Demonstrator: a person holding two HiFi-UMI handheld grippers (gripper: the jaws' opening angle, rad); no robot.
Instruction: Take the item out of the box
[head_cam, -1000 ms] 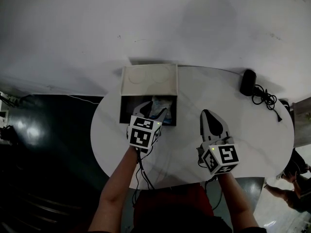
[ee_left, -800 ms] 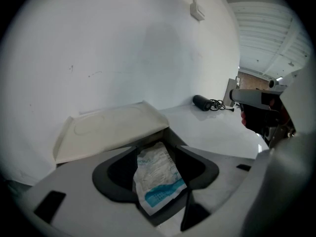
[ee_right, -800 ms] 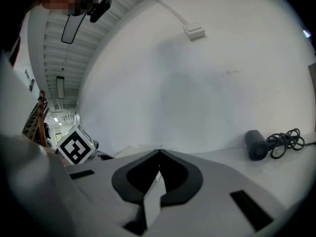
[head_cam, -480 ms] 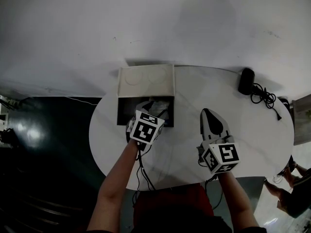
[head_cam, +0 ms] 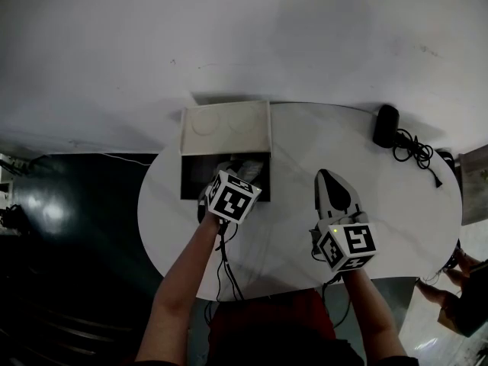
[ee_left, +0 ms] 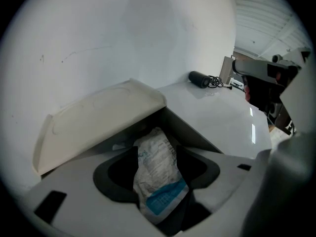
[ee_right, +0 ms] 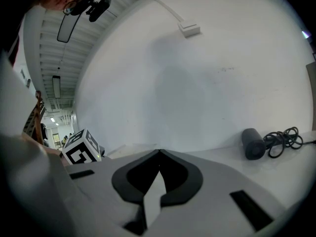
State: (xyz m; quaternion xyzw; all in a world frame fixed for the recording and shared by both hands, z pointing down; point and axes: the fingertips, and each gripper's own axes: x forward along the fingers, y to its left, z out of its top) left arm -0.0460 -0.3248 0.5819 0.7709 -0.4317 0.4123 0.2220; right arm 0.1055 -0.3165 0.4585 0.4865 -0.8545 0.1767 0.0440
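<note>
Dipping into the open box (head_cam: 191,186), the left gripper (ee_left: 155,149) has just been spreading its jaws to straddle the packet (ee_left: 157,179), not yet pinching it; the right gripper (head_cam: 326,178) idles beside the box, clenched and empty.

Both units look the same to me: white shells, black jaw liners, on the left gripper (ee_left: 157,149) and right gripper (head_cam: 328,178). Each has a black-and-white marker cube (head_cam: 232,197); green LED (head_cam: 333,230) on the right one. Black cable (head_cam: 226,269) off the left. Operator wears a red top (head_cam: 267,315), no sleeves.
</note>
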